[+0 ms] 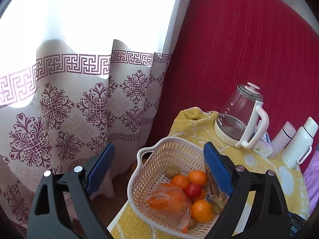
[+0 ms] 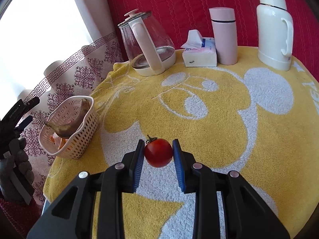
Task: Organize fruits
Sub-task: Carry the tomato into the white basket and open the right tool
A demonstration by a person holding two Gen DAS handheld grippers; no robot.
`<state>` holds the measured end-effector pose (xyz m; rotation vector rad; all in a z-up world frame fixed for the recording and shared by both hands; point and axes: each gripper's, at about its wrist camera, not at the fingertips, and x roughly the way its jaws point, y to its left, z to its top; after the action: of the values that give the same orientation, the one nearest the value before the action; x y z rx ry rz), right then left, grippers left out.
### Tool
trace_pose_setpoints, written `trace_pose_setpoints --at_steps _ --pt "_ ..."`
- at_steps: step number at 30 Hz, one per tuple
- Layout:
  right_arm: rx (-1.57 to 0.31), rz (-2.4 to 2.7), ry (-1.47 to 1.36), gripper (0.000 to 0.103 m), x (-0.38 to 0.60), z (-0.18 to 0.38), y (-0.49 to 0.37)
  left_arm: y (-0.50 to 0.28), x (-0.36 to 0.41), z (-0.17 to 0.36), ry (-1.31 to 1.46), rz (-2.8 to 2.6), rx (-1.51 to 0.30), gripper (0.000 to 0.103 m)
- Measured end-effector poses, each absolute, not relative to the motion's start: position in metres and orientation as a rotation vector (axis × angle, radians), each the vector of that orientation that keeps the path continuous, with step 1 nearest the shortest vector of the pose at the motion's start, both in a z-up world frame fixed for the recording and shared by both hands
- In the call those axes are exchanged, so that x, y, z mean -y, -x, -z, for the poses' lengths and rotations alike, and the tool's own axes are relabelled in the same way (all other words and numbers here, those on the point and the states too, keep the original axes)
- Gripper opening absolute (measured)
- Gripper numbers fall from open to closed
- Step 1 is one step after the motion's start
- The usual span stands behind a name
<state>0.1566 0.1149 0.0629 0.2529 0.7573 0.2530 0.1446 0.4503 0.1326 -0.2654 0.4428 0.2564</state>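
Note:
A red tomato point(image 2: 158, 153) with a green stem is held just above the yellow towel point(image 2: 219, 119), my right gripper point(image 2: 158, 141) shut on it. A white perforated basket point(image 2: 83, 137) stands at the table's left edge with a browned banana point(image 2: 65, 128) leaning across it. In the left wrist view the basket point(image 1: 143, 171) holds oranges point(image 1: 202, 211), a second red tomato point(image 1: 193, 190), a small brown round fruit point(image 1: 172, 171), a plastic bag of orange pieces point(image 1: 169, 201) and the banana point(image 1: 214, 187). My left gripper point(image 1: 159, 145) hovers open over the basket's near-left side, nothing between its pads.
A glass kettle point(image 2: 147, 43), tissue box point(image 2: 199, 51), pink flask point(image 2: 224, 35) and white thermos point(image 2: 275, 29) line the table's back against the red wall. A patterned curtain point(image 1: 69, 109) hangs left of the table. A gloved hand point(image 2: 20, 163) holds the left gripper there.

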Motion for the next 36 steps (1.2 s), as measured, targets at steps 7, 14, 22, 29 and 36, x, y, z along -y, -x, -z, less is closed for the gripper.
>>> trace_pose_setpoints --at_steps 7,14,22,29,36 --pt "-0.731 -0.416 -0.189 0.029 -0.186 -0.102 -0.173 -0.139 -0.462 -0.138 0.28 -0.291 -0.42 0.095" --pt "-0.768 -0.542 -0.153 0.029 -0.254 -0.117 -0.197 -0.133 -0.474 -0.144 0.297 -0.31 -0.404 0.095" --pt "-0.822 -0.599 -0.181 0.032 -0.294 -0.118 -0.221 -0.134 -0.481 -0.145 0.31 -0.319 -0.404 0.095" --pt "-0.822 -0.594 -0.194 0.033 -0.288 -0.115 -0.218 -0.133 -0.485 -0.146 0.323 -0.335 -0.396 0.099" --pt "-0.795 -0.551 -0.198 0.054 -0.272 -0.113 -0.208 -0.132 -0.484 -0.147 0.302 -0.357 -0.391 0.1"
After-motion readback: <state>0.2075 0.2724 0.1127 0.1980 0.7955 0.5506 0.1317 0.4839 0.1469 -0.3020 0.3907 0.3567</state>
